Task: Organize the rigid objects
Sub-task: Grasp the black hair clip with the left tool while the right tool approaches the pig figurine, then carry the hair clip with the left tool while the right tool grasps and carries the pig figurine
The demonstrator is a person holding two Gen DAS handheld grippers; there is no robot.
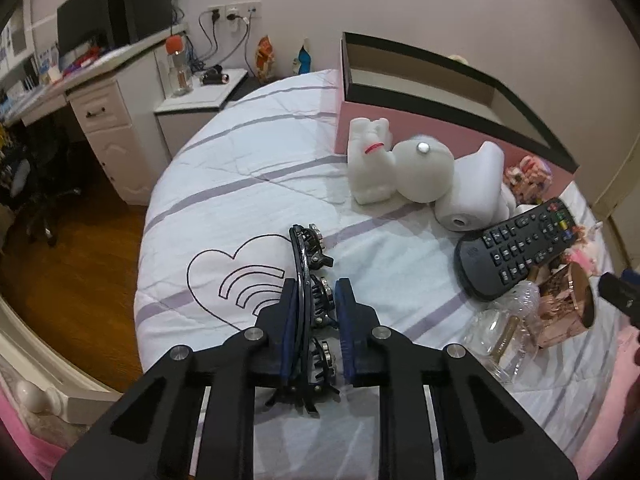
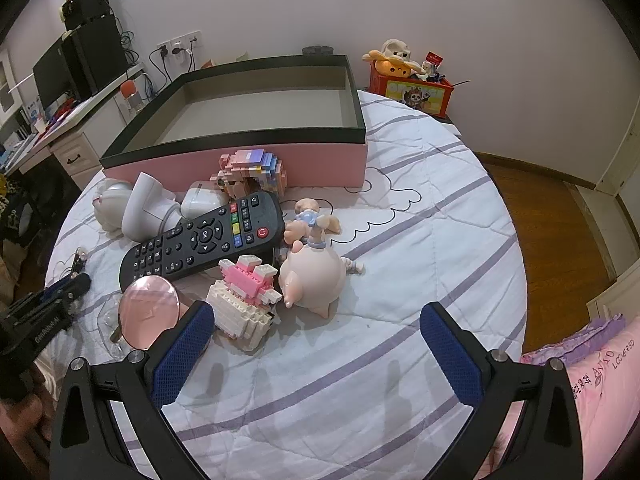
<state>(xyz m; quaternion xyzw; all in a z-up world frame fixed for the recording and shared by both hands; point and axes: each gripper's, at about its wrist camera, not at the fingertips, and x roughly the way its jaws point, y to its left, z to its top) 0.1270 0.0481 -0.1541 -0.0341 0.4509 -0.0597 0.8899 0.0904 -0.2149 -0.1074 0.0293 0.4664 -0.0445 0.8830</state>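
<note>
My left gripper [image 1: 316, 288] is shut on a black curved hair clip with metal studs [image 1: 310, 256] and holds it just above the bed. My right gripper [image 2: 316, 316] is open and empty over the bed, near a pink-and-white brick toy [image 2: 244, 300] and a pink pig figurine [image 2: 314, 276]. A black remote [image 2: 204, 236] lies among the toys; it also shows in the left wrist view [image 1: 516, 248]. An open pink box with a black rim [image 2: 240, 156] stands behind them, seen also from the left [image 1: 440, 88].
White figurines [image 1: 404, 160] lie before the box. A pink round mirror [image 2: 148, 304] and a clear glass piece [image 1: 500, 332] lie by the remote. A desk [image 1: 100, 92] and wood floor [image 1: 68, 272] are left of the bed; a red toy box [image 2: 412, 88] stands behind it.
</note>
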